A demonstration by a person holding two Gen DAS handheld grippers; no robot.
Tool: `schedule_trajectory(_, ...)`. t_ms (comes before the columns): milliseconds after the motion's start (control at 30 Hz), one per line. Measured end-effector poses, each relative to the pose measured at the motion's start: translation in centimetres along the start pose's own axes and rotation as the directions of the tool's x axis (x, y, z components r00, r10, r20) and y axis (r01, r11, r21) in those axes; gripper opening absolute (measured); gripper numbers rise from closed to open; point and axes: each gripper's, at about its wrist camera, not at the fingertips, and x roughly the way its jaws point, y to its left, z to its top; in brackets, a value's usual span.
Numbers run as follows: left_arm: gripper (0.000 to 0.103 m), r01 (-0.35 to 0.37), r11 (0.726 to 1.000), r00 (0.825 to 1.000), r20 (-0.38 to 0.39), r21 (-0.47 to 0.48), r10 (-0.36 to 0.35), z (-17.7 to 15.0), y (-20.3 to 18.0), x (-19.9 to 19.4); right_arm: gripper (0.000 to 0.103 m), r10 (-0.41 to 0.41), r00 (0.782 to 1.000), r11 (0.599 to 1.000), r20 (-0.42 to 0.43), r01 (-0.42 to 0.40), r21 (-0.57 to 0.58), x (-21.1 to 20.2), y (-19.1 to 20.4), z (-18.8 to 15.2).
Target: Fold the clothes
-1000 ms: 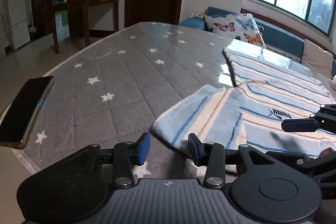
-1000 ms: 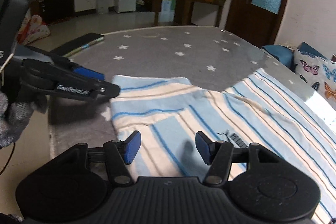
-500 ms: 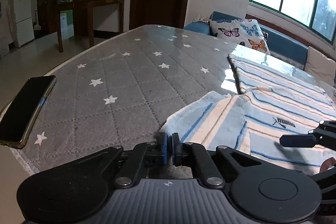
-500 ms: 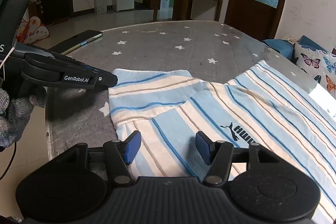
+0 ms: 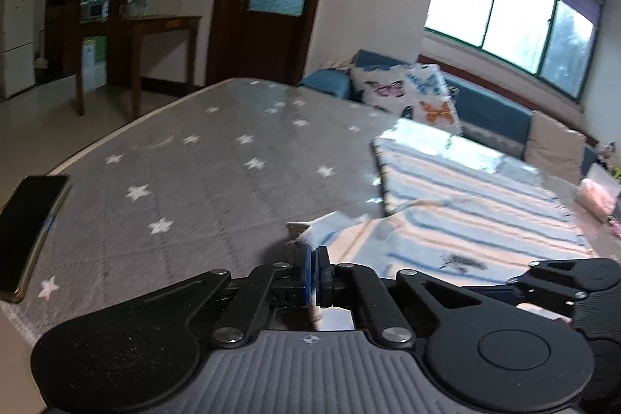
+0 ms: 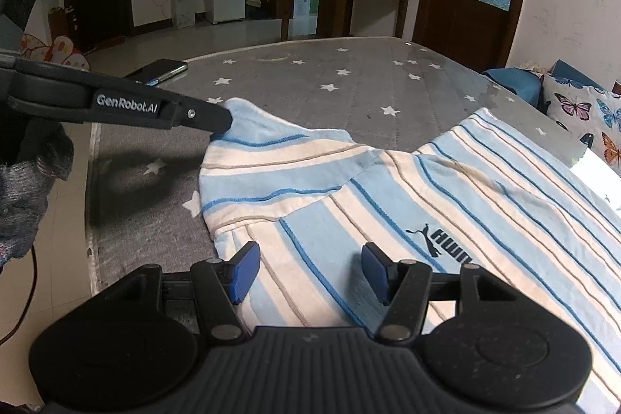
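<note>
A light-blue and cream striped shirt (image 6: 446,189) with a dark logo lies spread on the grey star-patterned table cover (image 6: 349,80). My left gripper (image 5: 315,276) is shut on the tip of the shirt's sleeve (image 5: 330,227). In the right wrist view the left gripper (image 6: 223,121) holds the sleeve corner (image 6: 248,115) lifted off the cover. My right gripper (image 6: 306,272) stands open over the shirt's chest near the front edge, its blue pads (image 6: 244,272) apart with cloth beneath them, not pinched. Its dark fingers (image 5: 562,278) show at the right of the left wrist view.
A black phone (image 5: 27,231) lies near the table's left edge, also seen as the phone (image 6: 163,72) beyond the left gripper. A butterfly cushion (image 5: 411,96) and blue sofa (image 5: 493,119) sit past the far side. A person's gloved hand (image 6: 23,189) holds the left gripper.
The left gripper closed onto the sleeve tip and rose, pulling the corner up off the cover. The right gripper stayed open and kept its place.
</note>
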Motion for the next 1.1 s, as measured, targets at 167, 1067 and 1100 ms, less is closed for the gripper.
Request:
schedule_trajectory(167,0.002,0.083,0.996,0.996,0.019,0.045,-0.084,0.2,-2.3,-0.7,0.059,-0.042,0.999,0.999,0.019,0.042,0.02,-1.7,-1.3,-0.2)
schedule_trajectory(1067,0.005,0.294,0.918,0.956,-0.085,0.266,-0.282,-0.1,-8.0,0.7,0.056,-0.19,0.981,0.967,0.041,0.18,0.178,-6.4,-7.9,-3.1)
schedule_trajectory(1100,0.005,0.27,0.926,0.963,-0.083,0.265,-0.257,0.2,-7.7,1.3,0.052,-0.172,0.984,0.97,0.044,0.162,0.182,-6.4,-7.6,-3.0)
